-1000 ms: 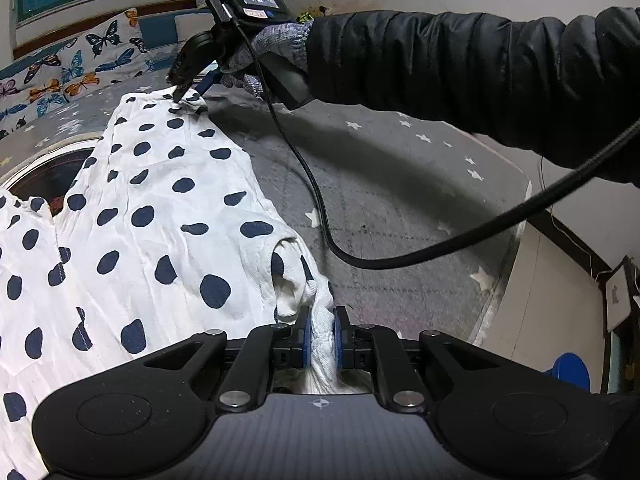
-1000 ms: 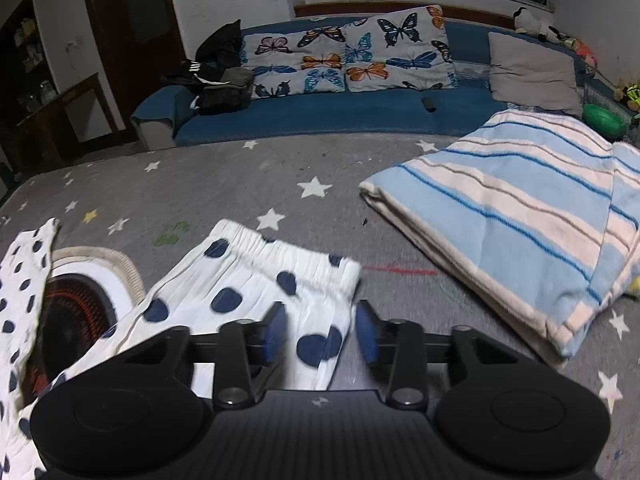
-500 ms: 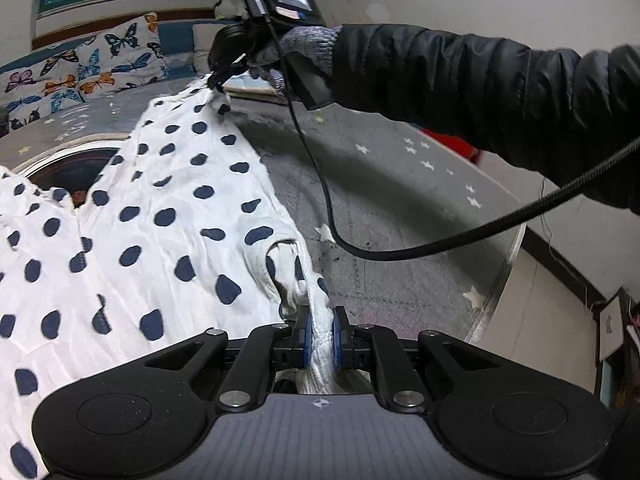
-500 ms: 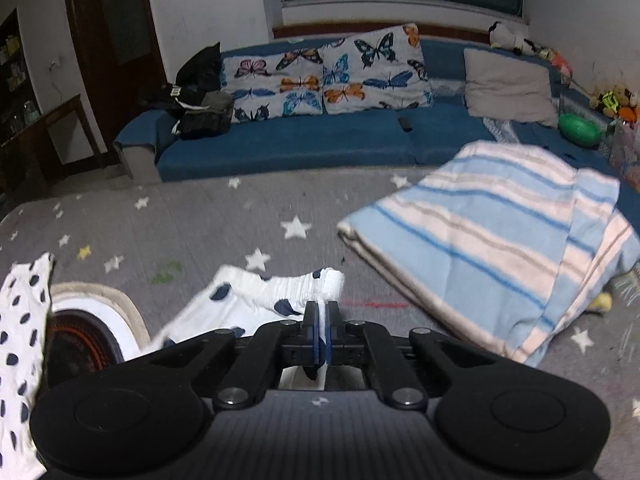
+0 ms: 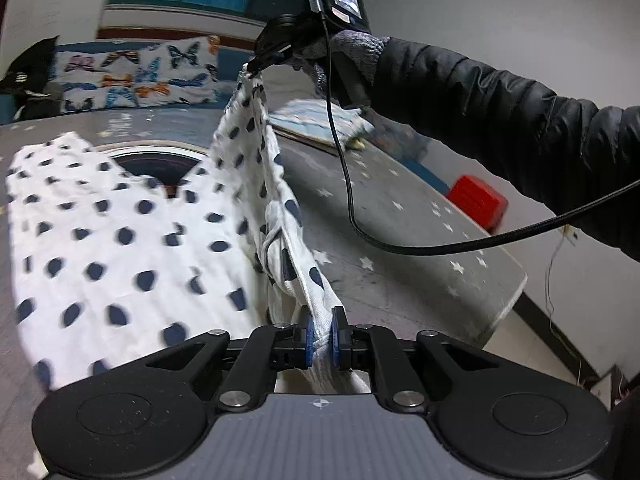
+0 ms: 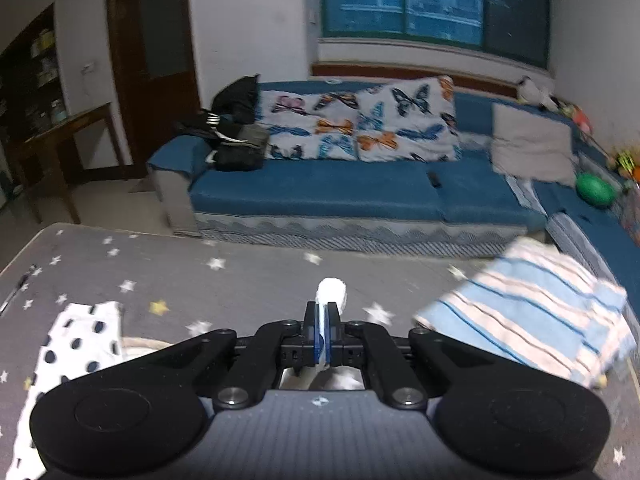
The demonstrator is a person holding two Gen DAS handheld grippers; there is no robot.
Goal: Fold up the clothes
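Both jaws are clenched on cloth. Your left gripper (image 5: pixel 320 338) pinches a bunched edge of the white cotton garment with dark blue polka dots (image 5: pixel 132 236) between its blue-padded fingers (image 5: pixel 306 336), and your right gripper (image 6: pixel 322 338) is closed tight on another part of it, with a small white roll of the fabric poking up just past its tips.

From the left wrist view, you can see the right gripper (image 5: pixel 256 65) raised above the surface, gripped by your hand in a grey knit glove (image 5: pixel 340 56) with a black puffy sleeve (image 5: pixel 500 120) behind it. The fabric runs taut as a lifted ridge from that gripper down to your left one. The rest of the garment lies spread on the grey star-patterned mat (image 5: pixel 400 240), to the left of the ridge.

A black cable (image 5: pixel 400 246) hangs from the right gripper and loops over the mat. In the right wrist view, a folded blue and cream striped blanket (image 6: pixel 532 316) lies on the mat to the right, and a blue sofa with butterfly-print cushions (image 6: pixel 340 188) stands beyond.
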